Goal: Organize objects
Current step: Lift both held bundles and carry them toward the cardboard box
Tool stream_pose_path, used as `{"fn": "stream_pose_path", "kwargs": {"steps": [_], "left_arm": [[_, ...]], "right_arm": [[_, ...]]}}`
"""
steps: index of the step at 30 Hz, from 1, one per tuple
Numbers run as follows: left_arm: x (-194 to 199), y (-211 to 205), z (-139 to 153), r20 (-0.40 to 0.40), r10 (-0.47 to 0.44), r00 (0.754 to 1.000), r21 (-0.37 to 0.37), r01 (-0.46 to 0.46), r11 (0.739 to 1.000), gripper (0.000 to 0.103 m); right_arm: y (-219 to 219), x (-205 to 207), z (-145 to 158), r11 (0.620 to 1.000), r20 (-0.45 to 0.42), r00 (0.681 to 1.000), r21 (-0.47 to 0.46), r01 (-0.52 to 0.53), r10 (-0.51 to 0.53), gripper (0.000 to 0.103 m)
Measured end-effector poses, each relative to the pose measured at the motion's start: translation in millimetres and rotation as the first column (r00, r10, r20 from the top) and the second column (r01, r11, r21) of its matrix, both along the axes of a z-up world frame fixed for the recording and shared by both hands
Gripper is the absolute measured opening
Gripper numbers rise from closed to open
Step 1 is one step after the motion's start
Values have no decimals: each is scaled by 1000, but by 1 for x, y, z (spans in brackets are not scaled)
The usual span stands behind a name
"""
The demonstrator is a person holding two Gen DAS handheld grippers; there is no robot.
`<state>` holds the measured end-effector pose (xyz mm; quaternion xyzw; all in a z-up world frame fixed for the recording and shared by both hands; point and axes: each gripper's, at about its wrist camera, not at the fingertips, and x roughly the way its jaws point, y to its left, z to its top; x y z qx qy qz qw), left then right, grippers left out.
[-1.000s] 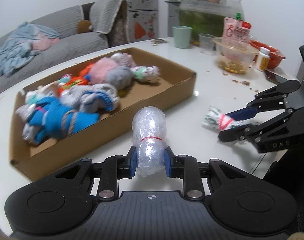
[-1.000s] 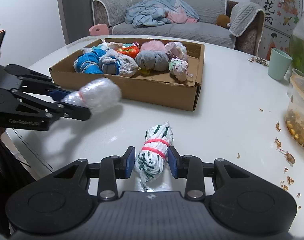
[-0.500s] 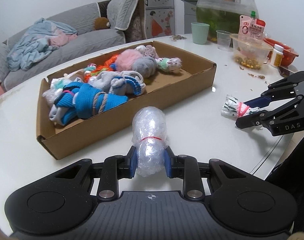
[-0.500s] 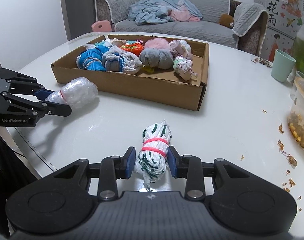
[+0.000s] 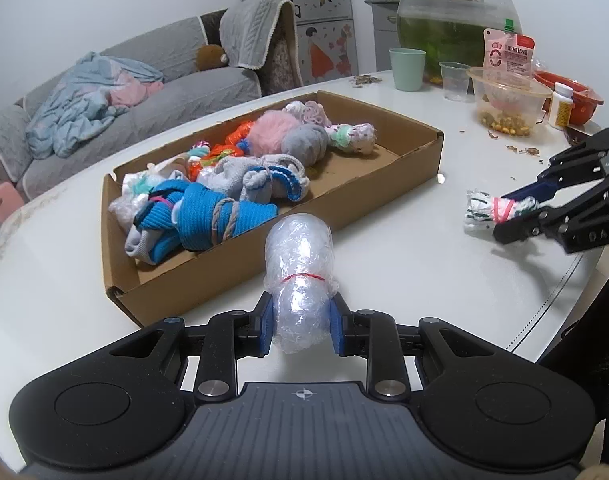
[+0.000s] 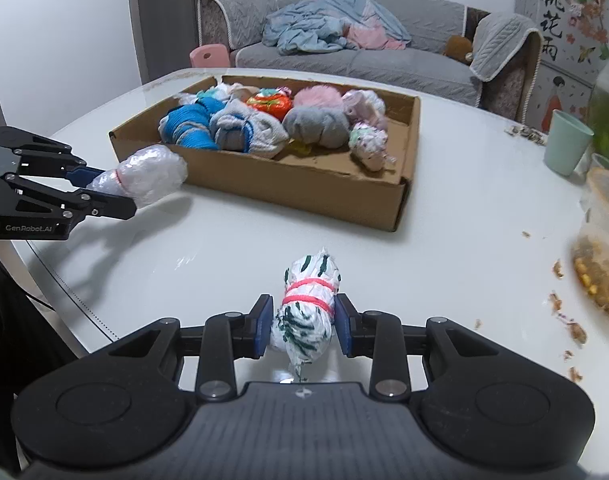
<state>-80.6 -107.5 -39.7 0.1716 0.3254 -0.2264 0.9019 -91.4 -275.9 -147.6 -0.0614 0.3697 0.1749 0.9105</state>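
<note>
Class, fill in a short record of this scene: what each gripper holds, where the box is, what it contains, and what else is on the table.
left gripper: shut on clear plastic bundle
right gripper: shut on green-and-white bundle
cardboard box: on white table, ahead of both grippers
box contents: tied bundles, blue bundle, grey bundle
elsewhere on table: green cup

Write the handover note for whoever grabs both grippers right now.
Left gripper: shut on the clear plastic bundle, held above the table near the cardboard box.
Right gripper: shut on the green-and-white bundle, also over the table, short of the box.
Done: many tied bundles already lie in the box, including the blue one.
Left: put both held bundles into the box, probably in its bare end.
</note>
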Motion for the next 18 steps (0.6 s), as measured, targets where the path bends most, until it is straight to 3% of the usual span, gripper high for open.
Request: {"fn": "stream_pose_path", "kwargs": {"steps": [11,18], "left_arm": [[0,-2,7,18,-26,999,3,26,1000,34],[-2,-3,3,2,-38,999,9,38,999,34]], "right_arm": [[-21,2,24,1000,52,999,19,10,-10,28],[-23,7,9,1000,16,1000,26,14,-15,28]]}}
